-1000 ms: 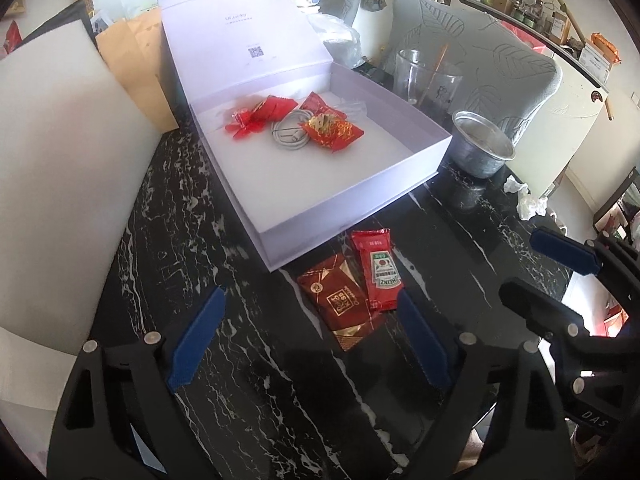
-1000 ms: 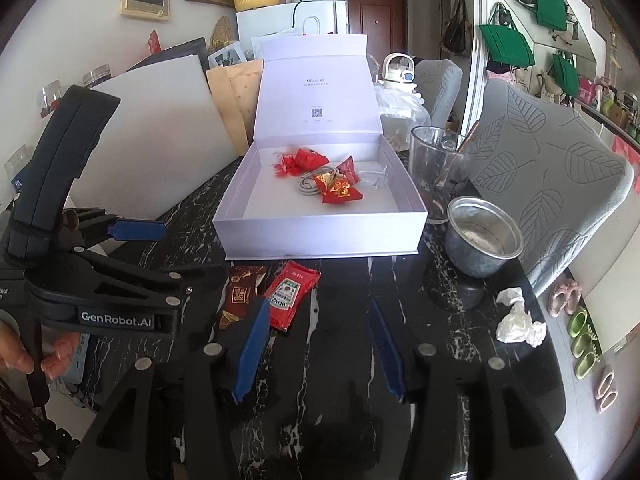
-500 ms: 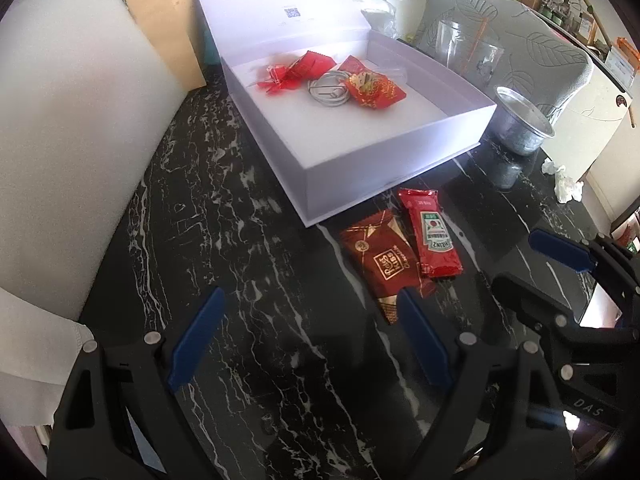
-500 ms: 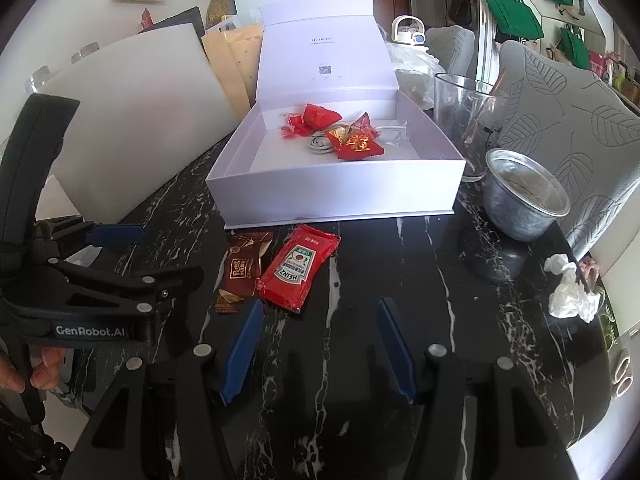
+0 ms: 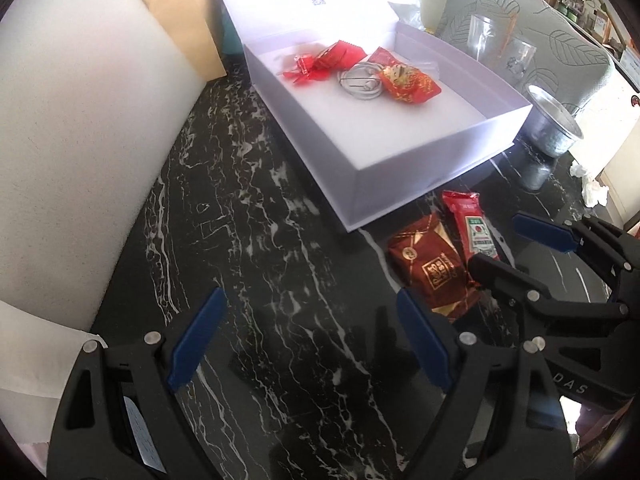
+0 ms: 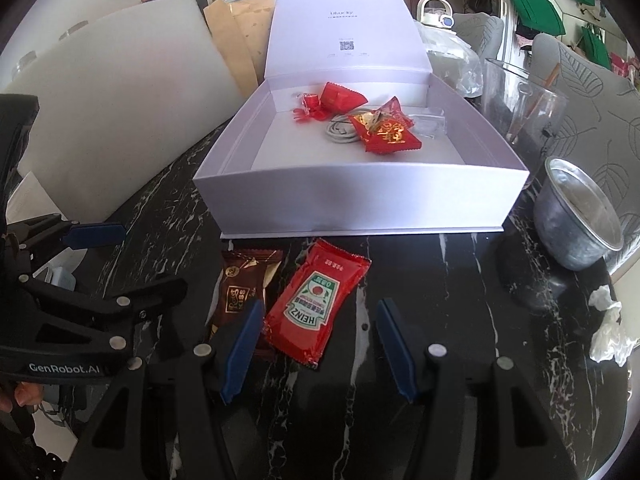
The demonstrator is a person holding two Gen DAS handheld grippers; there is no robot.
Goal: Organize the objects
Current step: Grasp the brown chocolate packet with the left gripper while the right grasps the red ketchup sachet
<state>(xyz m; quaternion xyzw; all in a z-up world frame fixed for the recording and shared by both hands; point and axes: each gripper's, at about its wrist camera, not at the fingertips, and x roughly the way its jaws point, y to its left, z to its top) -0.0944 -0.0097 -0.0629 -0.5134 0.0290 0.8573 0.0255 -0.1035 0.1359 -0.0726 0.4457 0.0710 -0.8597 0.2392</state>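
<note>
An open white box (image 6: 360,204) (image 5: 420,168) on the black marble table holds red candy packets (image 6: 390,134) and a coiled white cable (image 5: 360,80). In front of it lie a red Heinz ketchup sachet (image 6: 316,304) (image 5: 470,224) and a dark brown snack packet (image 6: 240,292) (image 5: 434,268). My right gripper (image 6: 316,344) is open, low over the table, its fingers either side of the sachet's near end. My left gripper (image 5: 308,344) is open and empty, left of the brown packet. Each gripper shows in the other's view.
A metal cup (image 6: 580,220) and a glass (image 6: 516,108) stand right of the box. Crumpled tissue (image 6: 608,328) lies at the right edge. A white foam board (image 5: 80,120) and brown envelopes (image 5: 180,20) lean at the left.
Both grippers have moved forward and down towards the table. The right one has closed in on the ketchup sachet. The packets have not moved.
</note>
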